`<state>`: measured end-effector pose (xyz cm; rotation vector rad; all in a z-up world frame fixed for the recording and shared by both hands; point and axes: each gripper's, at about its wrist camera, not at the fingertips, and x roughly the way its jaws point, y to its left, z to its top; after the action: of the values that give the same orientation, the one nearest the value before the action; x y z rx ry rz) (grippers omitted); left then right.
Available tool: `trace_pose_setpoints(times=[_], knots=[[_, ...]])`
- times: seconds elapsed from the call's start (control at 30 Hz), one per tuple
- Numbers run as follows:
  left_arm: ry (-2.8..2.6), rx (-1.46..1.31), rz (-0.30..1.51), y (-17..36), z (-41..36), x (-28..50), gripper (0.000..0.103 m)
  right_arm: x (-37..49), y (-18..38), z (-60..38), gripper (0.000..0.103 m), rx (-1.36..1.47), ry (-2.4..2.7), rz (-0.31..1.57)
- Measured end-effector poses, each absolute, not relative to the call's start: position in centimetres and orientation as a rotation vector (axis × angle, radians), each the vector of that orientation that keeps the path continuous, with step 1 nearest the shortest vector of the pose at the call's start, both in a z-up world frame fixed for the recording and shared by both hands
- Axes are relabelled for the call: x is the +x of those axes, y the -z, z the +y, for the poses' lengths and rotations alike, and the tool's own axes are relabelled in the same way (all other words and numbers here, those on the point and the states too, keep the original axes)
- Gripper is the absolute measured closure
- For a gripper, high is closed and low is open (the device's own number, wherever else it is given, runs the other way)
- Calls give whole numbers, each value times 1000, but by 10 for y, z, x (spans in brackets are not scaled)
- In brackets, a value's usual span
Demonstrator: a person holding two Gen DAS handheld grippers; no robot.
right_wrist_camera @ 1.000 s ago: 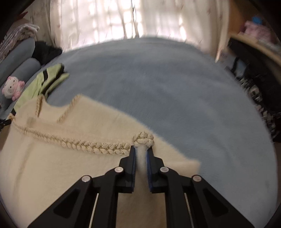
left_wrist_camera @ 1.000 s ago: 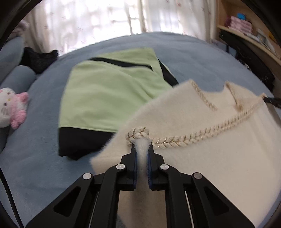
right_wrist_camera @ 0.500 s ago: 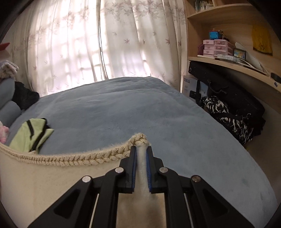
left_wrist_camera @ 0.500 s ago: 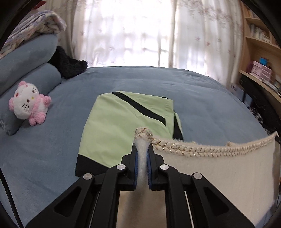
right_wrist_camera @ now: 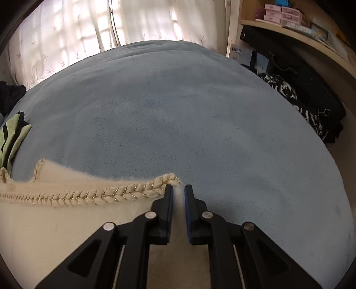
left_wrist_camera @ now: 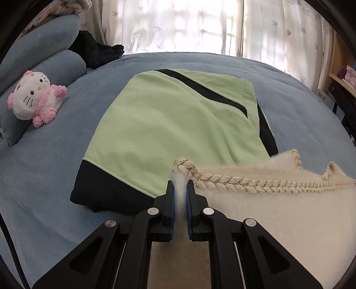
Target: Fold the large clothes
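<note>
A fuzzy cream garment [left_wrist_camera: 278, 213] with a braided rope trim [left_wrist_camera: 244, 183] spreads from the left gripper to the right edge of the left wrist view. My left gripper [left_wrist_camera: 180, 189] is shut on its left corner, just over the near edge of a folded green and black garment [left_wrist_camera: 173, 124]. In the right wrist view the same cream garment [right_wrist_camera: 55, 222] lies low over the blue bed [right_wrist_camera: 178, 111]. My right gripper [right_wrist_camera: 178, 191] is shut on its right corner, by the trim [right_wrist_camera: 111, 193].
A pink and white plush cat [left_wrist_camera: 35, 97] leans on blue pillows [left_wrist_camera: 44, 57] at the left. A black cloth [left_wrist_camera: 95, 49] lies by the curtains. A wooden shelf with boxes [right_wrist_camera: 289, 15] and dark bags [right_wrist_camera: 300, 97] stand right of the bed.
Both grippers lifted the cream garment's trimmed edge up off the bed, then lowered it. The edge now sits low again, near the green garment.
</note>
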<state>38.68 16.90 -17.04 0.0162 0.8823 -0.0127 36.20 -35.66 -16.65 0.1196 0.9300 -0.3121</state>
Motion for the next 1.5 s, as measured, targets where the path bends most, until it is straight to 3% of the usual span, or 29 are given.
trace_pose_setpoints(times=[0.07,0.1,0.2,0.3,0.47,0.7,0.87,1.0,1.1,1.13,1.5], knots=[[2,27,900,169,169,389,86,360,163,-357,89,120,305,937],[-20,26,918,166,170,389,74,357,158,-357,89,116,312,931],[-46,-19,927,147,177,379,56,335,133,-350,89,140,332,848],[-49,-41,854,124,175,360,56,318,108,-327,88,143,269,780],[135,-31,797,98,115,325,56,320,104,-240,88,74,43,852],[156,78,891,151,31,326,58,350,147,-157,88,100,-153,958],[74,88,927,171,58,355,65,367,162,-210,93,169,-39,974],[-19,110,905,168,92,370,64,364,165,-286,93,95,237,950],[-38,63,906,170,122,375,59,352,173,-346,94,191,335,964],[-42,58,904,170,126,374,59,347,173,-361,102,255,306,961],[54,1,881,124,102,312,59,290,118,-283,98,278,84,897]])
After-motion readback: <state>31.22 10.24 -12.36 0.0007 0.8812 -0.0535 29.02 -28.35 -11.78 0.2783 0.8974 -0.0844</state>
